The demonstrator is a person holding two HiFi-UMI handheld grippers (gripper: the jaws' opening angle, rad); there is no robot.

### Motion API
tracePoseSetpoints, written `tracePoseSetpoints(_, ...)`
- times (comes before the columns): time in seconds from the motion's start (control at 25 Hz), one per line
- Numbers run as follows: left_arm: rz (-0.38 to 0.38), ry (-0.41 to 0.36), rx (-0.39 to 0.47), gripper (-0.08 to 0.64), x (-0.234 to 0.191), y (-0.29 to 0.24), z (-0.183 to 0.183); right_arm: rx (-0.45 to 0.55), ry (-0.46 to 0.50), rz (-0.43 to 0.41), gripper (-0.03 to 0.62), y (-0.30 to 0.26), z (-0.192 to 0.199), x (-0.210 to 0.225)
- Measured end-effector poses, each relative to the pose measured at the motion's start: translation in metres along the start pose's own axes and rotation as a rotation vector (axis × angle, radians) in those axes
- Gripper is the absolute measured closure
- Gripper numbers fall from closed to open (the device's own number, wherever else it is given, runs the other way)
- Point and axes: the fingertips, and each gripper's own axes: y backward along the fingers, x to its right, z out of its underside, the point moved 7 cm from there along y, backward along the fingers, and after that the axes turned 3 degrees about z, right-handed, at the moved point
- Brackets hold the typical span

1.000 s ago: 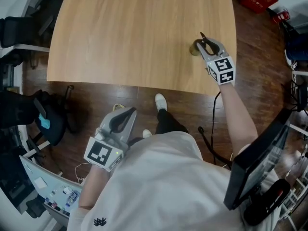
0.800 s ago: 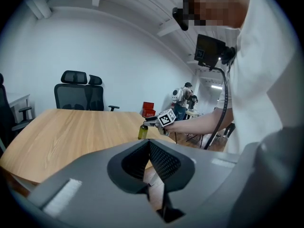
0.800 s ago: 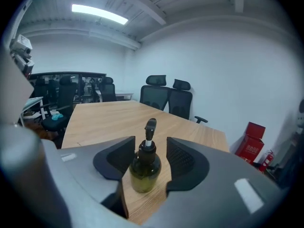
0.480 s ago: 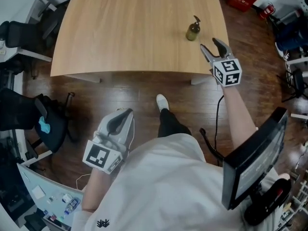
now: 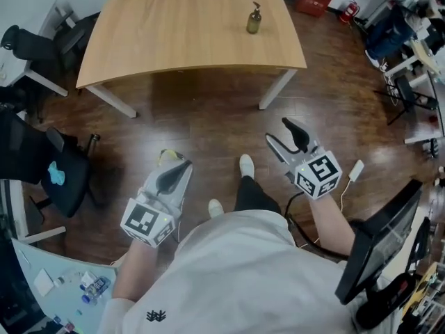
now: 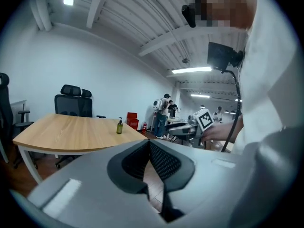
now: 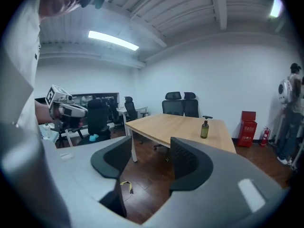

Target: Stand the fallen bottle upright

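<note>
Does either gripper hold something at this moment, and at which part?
Nothing is held. Right gripper open and empty, left gripper shut on nothing; the pump bottle stands free on the table.

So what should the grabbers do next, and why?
Probably just rest them, since the job looks done. The bottle stands upright on the table. The right gripper, jaws apart and empty, and the left gripper, jaws together, hang over the floor well away from it.

Left tongs (image 5: 179, 167) pressed together, right tongs (image 5: 280, 135) apart and empty, both low, side by side.
</note>
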Motion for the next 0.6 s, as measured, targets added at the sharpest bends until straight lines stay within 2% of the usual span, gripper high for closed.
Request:
tracePoseSetpoints(0.2,0.044,-0.020,-0.017,0.560,0.046,0.012,0.016,0.019,-0.005,0.007,0.334,0.074,0.015,-0.046)
tracePoseSetpoints(0.4,0.064,-0.050,0.007,0.560,0.086,0.013,0.020,0.083,0.020,-0.002,0.337,0.122,0.012,-0.062)
tracePoseSetpoints(0.52,0.112,-0.079,0.000,0.560,0.121,0.020,0.031,0.115,0.015,0.025,0.339,0.165,0.027,-0.088)
tracePoseSetpoints(0.6,0.118,-0.091,0.011,0.560,0.146,0.023,0.041,0.139,0.030,0.039,0.341,0.193,0.039,-0.099)
